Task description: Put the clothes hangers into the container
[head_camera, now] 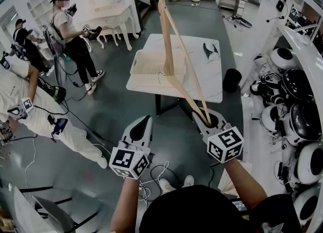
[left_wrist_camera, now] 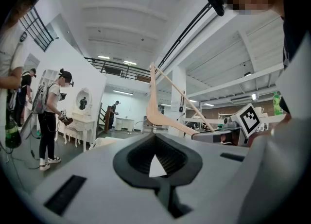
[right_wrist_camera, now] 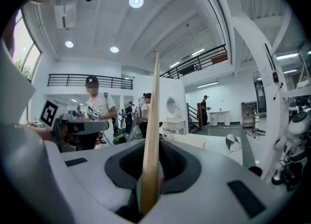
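The wooden hanger (head_camera: 169, 50) stood up in the air, its lower end clamped between the pads of the right tongs (head_camera: 208, 117); the right gripper view showed its bar (right_wrist_camera: 151, 135) rising straight out of the jaws. From the head view it crossed in front of the cream container (head_camera: 139, 67), which sat on the white worktop (head_camera: 212, 80). The left tongs (head_camera: 143, 126) hung beside the right, closed on nothing. Each carried a cube (head_camera: 225, 145) printed with black-and-white square markers. A person (head_camera: 73, 35) stood well off to the left.
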The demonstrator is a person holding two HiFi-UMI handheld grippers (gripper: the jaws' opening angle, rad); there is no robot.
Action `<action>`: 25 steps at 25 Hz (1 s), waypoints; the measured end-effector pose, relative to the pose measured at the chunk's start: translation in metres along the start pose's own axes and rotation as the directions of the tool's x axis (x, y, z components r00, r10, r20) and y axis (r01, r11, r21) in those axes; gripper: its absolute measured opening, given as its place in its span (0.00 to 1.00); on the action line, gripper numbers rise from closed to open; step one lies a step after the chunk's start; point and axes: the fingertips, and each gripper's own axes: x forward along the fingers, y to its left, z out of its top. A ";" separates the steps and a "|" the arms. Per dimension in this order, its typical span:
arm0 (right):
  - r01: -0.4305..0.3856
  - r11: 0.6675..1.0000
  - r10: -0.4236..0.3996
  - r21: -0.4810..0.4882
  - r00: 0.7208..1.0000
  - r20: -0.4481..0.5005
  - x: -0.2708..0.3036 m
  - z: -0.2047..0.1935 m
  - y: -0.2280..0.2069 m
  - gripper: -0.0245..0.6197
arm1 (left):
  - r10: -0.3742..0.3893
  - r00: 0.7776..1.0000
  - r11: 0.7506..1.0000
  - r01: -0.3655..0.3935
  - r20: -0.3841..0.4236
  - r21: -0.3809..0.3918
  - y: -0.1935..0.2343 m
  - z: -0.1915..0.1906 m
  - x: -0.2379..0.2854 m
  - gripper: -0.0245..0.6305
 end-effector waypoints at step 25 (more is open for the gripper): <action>-0.041 0.999 0.040 0.036 0.999 0.017 -0.029 -0.010 -0.046 0.14 | 0.060 0.998 0.998 -0.060 -0.002 0.015 -0.045 -0.008 0.022 0.04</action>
